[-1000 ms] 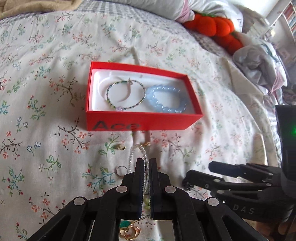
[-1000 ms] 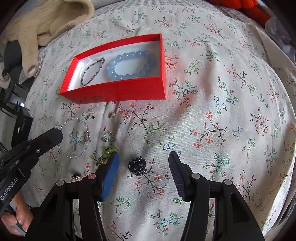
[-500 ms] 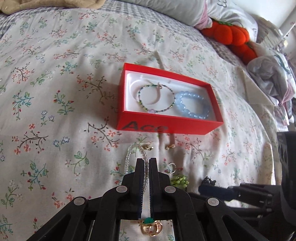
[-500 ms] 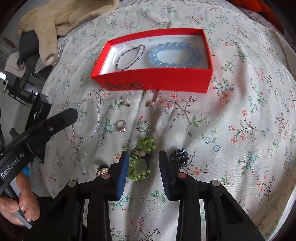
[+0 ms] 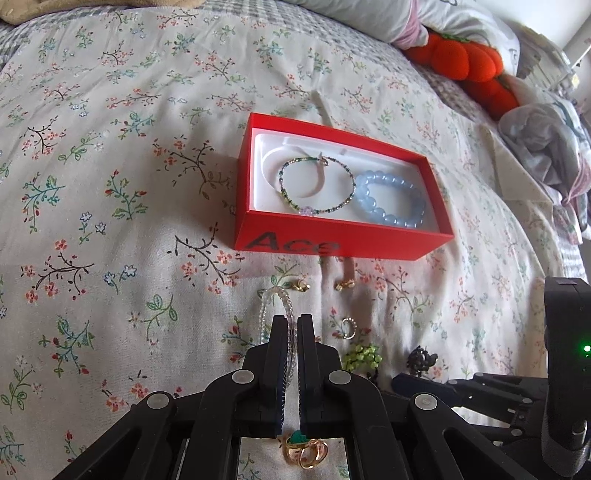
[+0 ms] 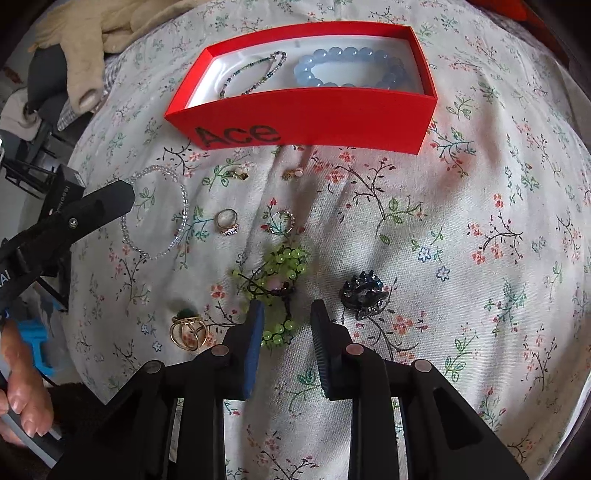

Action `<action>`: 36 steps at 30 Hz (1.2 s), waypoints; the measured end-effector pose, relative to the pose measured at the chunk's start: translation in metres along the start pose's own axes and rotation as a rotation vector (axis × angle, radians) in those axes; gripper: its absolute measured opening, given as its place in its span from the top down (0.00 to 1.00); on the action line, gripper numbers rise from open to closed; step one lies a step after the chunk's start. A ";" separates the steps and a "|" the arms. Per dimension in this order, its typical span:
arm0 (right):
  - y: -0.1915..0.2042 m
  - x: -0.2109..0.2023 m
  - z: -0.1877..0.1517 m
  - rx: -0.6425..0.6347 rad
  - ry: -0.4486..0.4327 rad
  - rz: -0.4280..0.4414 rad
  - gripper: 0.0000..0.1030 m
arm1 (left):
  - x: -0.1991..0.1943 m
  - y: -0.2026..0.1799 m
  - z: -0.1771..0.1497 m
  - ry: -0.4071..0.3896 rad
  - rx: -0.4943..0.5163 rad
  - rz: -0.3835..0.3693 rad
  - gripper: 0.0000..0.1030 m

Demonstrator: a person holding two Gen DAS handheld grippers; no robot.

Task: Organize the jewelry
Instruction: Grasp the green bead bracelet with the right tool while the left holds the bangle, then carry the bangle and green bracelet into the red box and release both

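I am closing my right gripper [image 6: 286, 317], jaws just narrowing, not yet clamping, around the green bead bracelet [image 6: 282, 273]; next, lifting into the red box [image 6: 314, 122]; left gripper [image 5: 291, 334] shut

Daylight falls across a bed [image 5: 110, 155] spread with a floral quilt; a pale pillow [image 5: 369, 18] and orange plush pumpkins [image 5: 465, 59] sit at its far edge, crumpled clothes [image 5: 546, 144] piled to the right, beige fabric [image 6: 81, 40] draped nearby.

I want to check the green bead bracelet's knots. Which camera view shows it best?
The right wrist view: the green bead bracelet lies whole, close, between the right gripper fingers. The left wrist view shows only a small, partly hidden green cluster.
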State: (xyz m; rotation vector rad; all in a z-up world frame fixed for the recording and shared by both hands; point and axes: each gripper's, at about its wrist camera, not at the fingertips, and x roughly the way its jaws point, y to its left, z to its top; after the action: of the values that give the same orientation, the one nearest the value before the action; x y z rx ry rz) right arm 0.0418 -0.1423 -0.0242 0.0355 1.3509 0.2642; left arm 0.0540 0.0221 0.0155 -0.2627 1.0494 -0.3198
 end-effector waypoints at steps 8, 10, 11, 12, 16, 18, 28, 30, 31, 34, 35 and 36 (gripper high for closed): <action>0.004 0.008 0.003 -0.027 -0.008 -0.049 0.90 | 0.001 -0.002 0.000 0.013 0.012 -0.004 1.00; 0.004 0.010 0.003 -0.031 -0.009 -0.046 0.95 | 0.001 -0.002 0.000 0.013 0.007 -0.004 1.00; 0.004 0.011 0.004 -0.030 -0.008 -0.041 0.97 | 0.001 -0.002 0.001 0.013 0.004 -0.005 1.00; 0.004 0.011 0.004 -0.026 -0.008 -0.035 0.97 | 0.000 -0.002 0.000 0.013 0.001 -0.005 1.00; 0.004 0.007 0.005 -0.015 -0.011 0.004 0.97 | -0.001 -0.005 0.000 0.013 0.015 0.002 1.00; 0.006 0.004 0.005 -0.020 -0.017 0.025 0.97 | 0.001 -0.007 0.000 0.017 0.030 0.011 1.00; 0.005 -0.042 0.008 -0.007 -0.149 0.074 0.97 | -0.003 -0.010 0.001 0.011 0.044 0.021 1.00; 0.001 -0.050 0.010 0.003 -0.169 0.083 0.97 | -0.003 -0.010 0.000 0.008 0.045 0.029 1.00; 0.000 -0.053 0.010 0.007 -0.178 0.083 0.97 | -0.002 -0.010 0.000 0.009 0.043 0.034 1.00; -0.005 -0.061 0.011 0.017 -0.205 0.073 0.97 | -0.002 -0.010 0.000 0.005 0.042 0.042 1.00; -0.007 -0.064 0.011 0.021 -0.212 0.073 0.97 | -0.003 -0.011 0.000 0.002 0.045 0.046 1.00; -0.011 -0.067 0.011 0.022 -0.218 0.071 0.97 | -0.003 -0.012 0.000 -0.001 0.049 0.050 1.00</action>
State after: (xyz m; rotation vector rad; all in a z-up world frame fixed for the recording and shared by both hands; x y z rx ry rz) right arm 0.0414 -0.1659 0.0402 0.1280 1.1370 0.2966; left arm 0.0513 0.0121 0.0227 -0.1927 1.0443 -0.2998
